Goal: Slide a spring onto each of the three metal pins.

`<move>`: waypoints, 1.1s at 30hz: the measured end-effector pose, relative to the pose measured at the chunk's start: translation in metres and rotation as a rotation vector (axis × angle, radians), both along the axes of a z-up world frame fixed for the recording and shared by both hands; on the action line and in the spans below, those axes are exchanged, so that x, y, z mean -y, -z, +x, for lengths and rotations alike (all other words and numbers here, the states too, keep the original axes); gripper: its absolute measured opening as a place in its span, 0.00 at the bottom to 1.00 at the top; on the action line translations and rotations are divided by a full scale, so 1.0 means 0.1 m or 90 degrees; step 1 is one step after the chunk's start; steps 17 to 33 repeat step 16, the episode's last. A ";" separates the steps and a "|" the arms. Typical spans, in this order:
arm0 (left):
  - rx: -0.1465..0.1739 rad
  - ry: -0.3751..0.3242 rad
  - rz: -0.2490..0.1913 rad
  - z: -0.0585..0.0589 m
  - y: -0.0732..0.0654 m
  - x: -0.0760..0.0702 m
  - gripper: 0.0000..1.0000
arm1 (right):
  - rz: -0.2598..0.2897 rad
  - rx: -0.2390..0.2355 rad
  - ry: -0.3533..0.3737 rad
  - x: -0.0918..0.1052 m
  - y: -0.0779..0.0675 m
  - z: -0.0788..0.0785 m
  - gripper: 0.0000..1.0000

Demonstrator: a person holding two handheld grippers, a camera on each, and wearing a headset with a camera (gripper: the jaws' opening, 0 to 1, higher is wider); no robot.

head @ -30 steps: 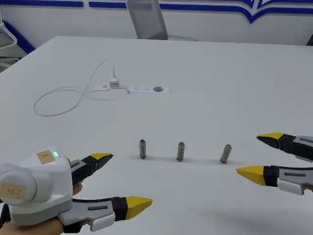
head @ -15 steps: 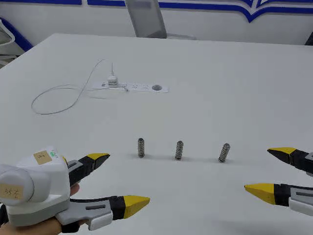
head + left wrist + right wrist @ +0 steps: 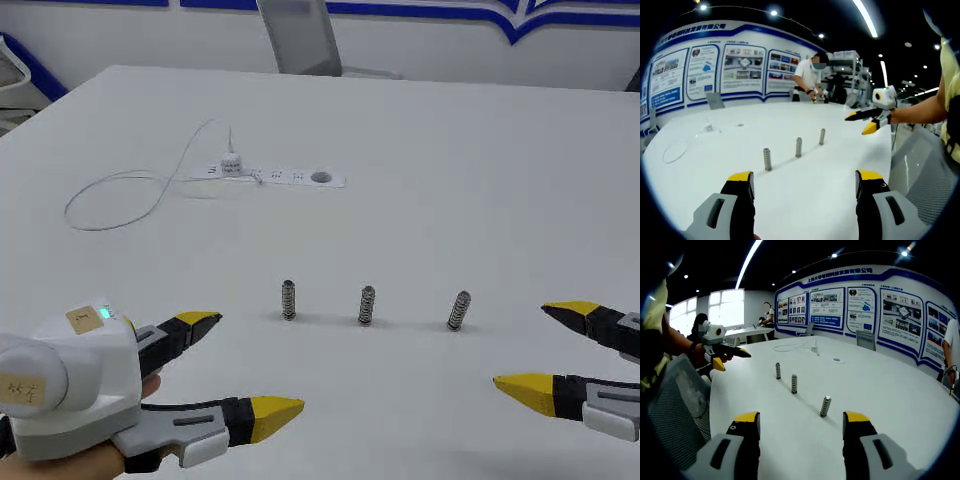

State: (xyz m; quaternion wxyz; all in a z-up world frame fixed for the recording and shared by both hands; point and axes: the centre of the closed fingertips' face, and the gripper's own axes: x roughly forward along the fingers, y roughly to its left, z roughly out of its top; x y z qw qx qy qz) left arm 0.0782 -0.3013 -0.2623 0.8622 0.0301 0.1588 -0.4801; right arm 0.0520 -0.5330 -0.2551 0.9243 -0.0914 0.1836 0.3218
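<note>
I see left tool (image 3: 250, 363) wide open, empty; right tool (image 3: 527, 345) likewise wide open, empty. Three springs (image 3: 367, 305) upright in row on white worktop (image 3: 450, 180), apart from both tools.

Cannot tell whether pins stand inside the three springs (image 3: 367, 305), cannot read the label (image 3: 85, 319) on the left gripper (image 3: 245, 363) or the wall posters (image 3: 862, 302), and lose the right gripper's (image 3: 532, 345) body past the picture's right edge and the chair (image 3: 300, 40) beyond the table's (image 3: 450, 150) far edge past the top.
</note>
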 end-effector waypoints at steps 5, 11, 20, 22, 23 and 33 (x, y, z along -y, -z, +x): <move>0.000 -0.001 0.000 0.00 -0.01 0.00 0.85 | 0.005 0.002 0.002 -0.01 -0.02 0.00 0.68; 0.000 0.000 0.002 0.00 0.00 0.00 0.84 | 0.006 0.003 0.005 0.00 -0.02 0.00 0.67; 0.001 0.001 0.003 -0.01 -0.01 0.01 0.84 | 0.009 0.003 0.007 0.00 -0.03 0.00 0.67; 0.001 0.001 0.003 -0.01 -0.01 0.01 0.84 | 0.009 0.003 0.007 0.00 -0.03 0.00 0.67; 0.001 0.001 0.003 -0.01 -0.01 0.01 0.84 | 0.009 0.003 0.007 0.00 -0.03 0.00 0.67; 0.001 0.001 0.003 -0.01 -0.01 0.01 0.84 | 0.009 0.003 0.007 0.00 -0.03 0.00 0.67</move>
